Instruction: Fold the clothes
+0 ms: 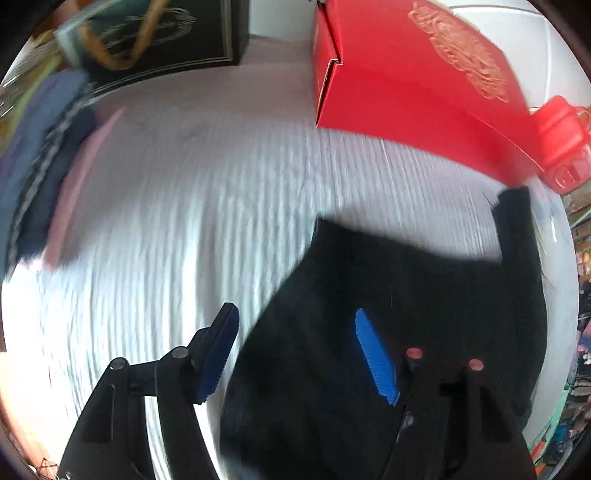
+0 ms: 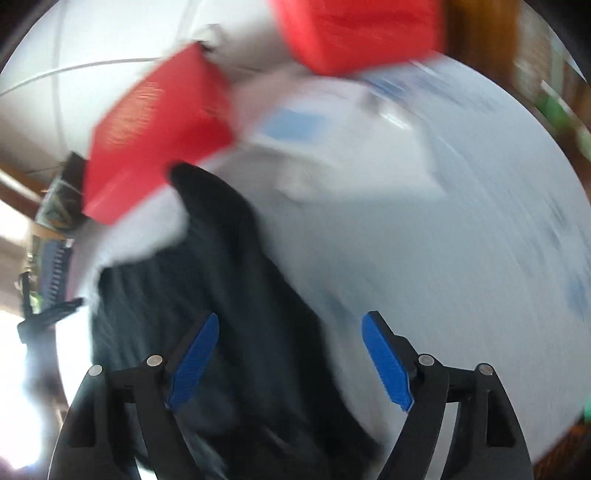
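I am holding my left tool point(image 1: 299, 354) with its blue-padded fingers spread and nothing between them; it is hanging over the near left edge of the black fabric garment point(image 1: 388, 295). My right tool point(image 2: 291, 358) is likewise spread and empty, straddling the garment's right edge. Both views are smeared by blur, so fine detail is uncertain.

The black fabric garment is lying on the white ribbed cloth covering the bench point(image 1: 192, 221), with two narrow projections pointing away from me; whether they are sleeves or legs I cannot tell.

In my judgement the step in hand is taking hold of the garment's near edge for a fold. To do it well, each tool should be closing on one layer at an outer corner, both lifting evenly and carrying the edge toward the far projections so the fold is landing square.

The large red cardboard box with gold embossing point(image 1: 406, 74) is sitting just beyond the garment, its edge near the right-hand projection; this is limiting room for the fold. A red plastic container point(image 1: 565, 144) is sitting beside that box. Well left of the garment, a stack of blue and pink folded clothes point(image 1: 55, 166) is resting. A dark framed box point(image 1: 166, 33) is standing beyond that stack.
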Demonstrator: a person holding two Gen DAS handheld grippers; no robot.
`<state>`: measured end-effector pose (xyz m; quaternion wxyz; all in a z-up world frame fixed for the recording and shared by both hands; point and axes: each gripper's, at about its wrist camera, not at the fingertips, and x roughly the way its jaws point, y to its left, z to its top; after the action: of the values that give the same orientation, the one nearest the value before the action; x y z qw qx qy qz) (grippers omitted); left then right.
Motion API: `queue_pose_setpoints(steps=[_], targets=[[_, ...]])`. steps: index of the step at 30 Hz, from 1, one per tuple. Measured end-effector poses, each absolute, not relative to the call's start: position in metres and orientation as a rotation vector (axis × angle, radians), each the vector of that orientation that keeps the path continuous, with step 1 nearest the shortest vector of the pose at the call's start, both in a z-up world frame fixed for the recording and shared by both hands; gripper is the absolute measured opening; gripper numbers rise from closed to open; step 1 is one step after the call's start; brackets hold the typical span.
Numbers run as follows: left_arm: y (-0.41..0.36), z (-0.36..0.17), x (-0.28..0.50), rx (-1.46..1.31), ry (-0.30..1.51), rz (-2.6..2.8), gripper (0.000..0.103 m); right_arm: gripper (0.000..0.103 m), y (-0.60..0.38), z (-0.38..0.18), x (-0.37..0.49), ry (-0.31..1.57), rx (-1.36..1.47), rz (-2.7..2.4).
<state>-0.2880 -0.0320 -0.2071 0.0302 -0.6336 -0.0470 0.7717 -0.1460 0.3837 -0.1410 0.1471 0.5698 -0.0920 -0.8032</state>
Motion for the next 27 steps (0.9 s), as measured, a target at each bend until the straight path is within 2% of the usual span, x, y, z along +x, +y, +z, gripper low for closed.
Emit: queue_pose_setpoints(steps=[3,7,11,14,15,16,18,21,23,24,25,27], targets=[[-0.053,-0.223,-0.262,-2.006,-0.098,2.340,0.065,0.080,0.323,-0.134,-0.203,-0.160,1.606,-2.265],[-0.062,-0.223,-0.276,-2.052,-0.081,2.321,0.065,0.080,0.243,-0.158,-0.284,-0.077,1.681,-2.201],[-0.072,-0.216,-0.274,-2.048,-0.078,2.327,0.065,0.081,0.204,-0.180,-0.322,0.005,1.747,-2.226],[-0.076,-0.204,-0.264,-2.032,-0.023,2.351,0.054,0.081,0.179,-0.201,-0.340,0.100,1.786,-2.216],[-0.077,-0.199,-0.261,-2.026,-0.006,2.358,0.041,0.058,0.172,-0.209,-0.341,0.164,1.795,-2.220],[-0.079,-0.195,-0.258,-2.027,-0.016,2.352,0.028,0.007,0.170,-0.210,-0.340,0.194,1.789,-2.239],[-0.086,-0.184,-0.248,-2.021,-0.028,2.357,0.019,0.009,0.180,-0.200,-0.329,0.148,1.732,-2.297],[-0.104,-0.156,-0.222,-1.955,-0.019,2.440,0.019,0.009,0.214,-0.160,-0.286,-0.002,1.539,-2.365],[-0.116,-0.138,-0.205,-1.909,-0.015,2.495,0.019,0.012,0.241,-0.136,-0.244,-0.092,1.430,-2.378],[-0.123,-0.131,-0.195,-1.886,-0.031,2.521,0.019,0.021,0.252,-0.130,-0.221,-0.096,1.405,-2.391],[-0.131,-0.125,-0.182,-1.874,-0.037,2.546,0.019,0.035,0.264,-0.128,-0.198,-0.092,1.403,-2.389],[-0.135,-0.131,-0.167,-1.885,-0.062,2.547,0.019,0.046,0.284,-0.141,-0.161,-0.066,1.499,-2.343]])
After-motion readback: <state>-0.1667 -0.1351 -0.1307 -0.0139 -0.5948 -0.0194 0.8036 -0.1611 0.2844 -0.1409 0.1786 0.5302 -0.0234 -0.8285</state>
